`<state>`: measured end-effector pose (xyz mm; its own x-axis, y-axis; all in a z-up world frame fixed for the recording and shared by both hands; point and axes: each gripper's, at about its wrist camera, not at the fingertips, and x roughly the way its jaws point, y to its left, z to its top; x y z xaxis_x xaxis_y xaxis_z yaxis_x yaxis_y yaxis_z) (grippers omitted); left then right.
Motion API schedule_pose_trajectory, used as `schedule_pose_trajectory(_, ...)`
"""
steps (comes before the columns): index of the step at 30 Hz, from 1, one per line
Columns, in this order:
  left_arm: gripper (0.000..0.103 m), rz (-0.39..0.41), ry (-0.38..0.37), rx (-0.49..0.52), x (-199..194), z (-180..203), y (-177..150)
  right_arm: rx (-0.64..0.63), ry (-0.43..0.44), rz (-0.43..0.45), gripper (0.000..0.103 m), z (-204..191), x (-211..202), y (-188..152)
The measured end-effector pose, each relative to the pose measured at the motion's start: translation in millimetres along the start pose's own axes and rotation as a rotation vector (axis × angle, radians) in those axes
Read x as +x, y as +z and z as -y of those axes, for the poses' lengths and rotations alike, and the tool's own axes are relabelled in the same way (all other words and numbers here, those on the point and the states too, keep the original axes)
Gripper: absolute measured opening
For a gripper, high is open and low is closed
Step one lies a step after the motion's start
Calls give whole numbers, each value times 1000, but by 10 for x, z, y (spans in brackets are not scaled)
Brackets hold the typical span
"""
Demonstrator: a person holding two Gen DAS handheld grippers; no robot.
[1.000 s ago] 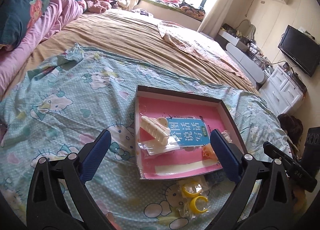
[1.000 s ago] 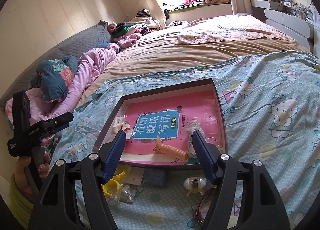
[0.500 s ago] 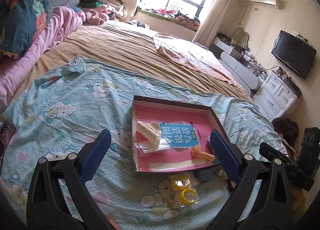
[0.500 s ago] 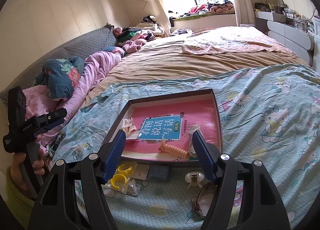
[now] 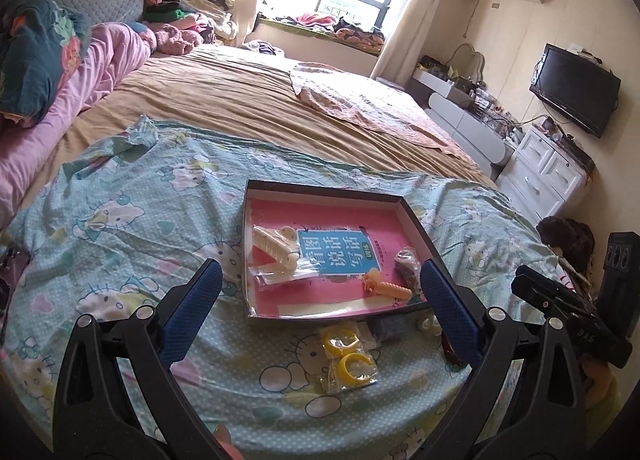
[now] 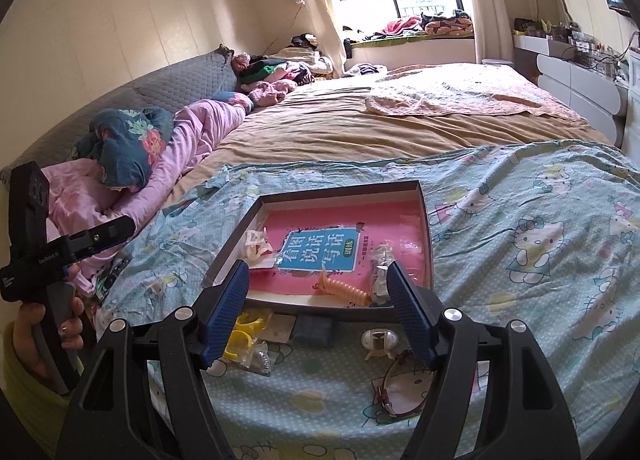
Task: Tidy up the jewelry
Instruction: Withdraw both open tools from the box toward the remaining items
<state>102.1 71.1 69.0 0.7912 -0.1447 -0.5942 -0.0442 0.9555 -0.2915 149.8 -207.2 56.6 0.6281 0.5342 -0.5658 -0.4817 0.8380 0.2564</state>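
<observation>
A shallow dark box [image 5: 412,216] with a pink book [image 5: 320,228] inside lies on the light blue cartoon-print sheet [image 5: 132,220] that covers the near part of the bed [image 5: 248,96]. Inside the box, a cream hair claw [image 5: 274,246] rests on a clear packet at the left side, an orange hair clip [image 5: 386,288] lies near the front wall, and a small wrapped item [image 5: 406,266] lies just beside it on the right. In front of the box, on the sheet, there is a clear bag with yellow rings [image 5: 348,356], a small dark grey pad [image 6: 314,327], a white hair clip [image 6: 378,340] and a watch with a dark red strap [image 6: 400,384]. The left gripper [image 5: 318,310] hangs above the near edge of the bed with its jaws wide apart and nothing between them. The right gripper [image 6: 316,312] is also above the front of the box; its jaws have just been opening a little more, and they are empty, with the orange clip and the white clip seen behind the gap but not touched. In the right wrist view a hand [image 6: 44,334] in a yellow-green sleeve holds the handle of the left gripper at the left edge. Both grippers point downward toward the box. The loose jewelry outside the box is near its front wall, not inside it.
</observation>
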Motion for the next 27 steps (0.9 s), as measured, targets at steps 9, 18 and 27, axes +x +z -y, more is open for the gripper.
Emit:
schedule_pose_trajectory(9,93,-42,12,15,71,100,-172,-33,-20,0,78,14,-79,-116)
schedule_pose_trajectory(18,93,-79,21,25,155,154,-296,-48,-23,-25,81,49,-95,-236)
schedule_pose_trajectory(27,93,-134,37,42,311,205,-453,-69,-40,-71,81,105,-16,-408)
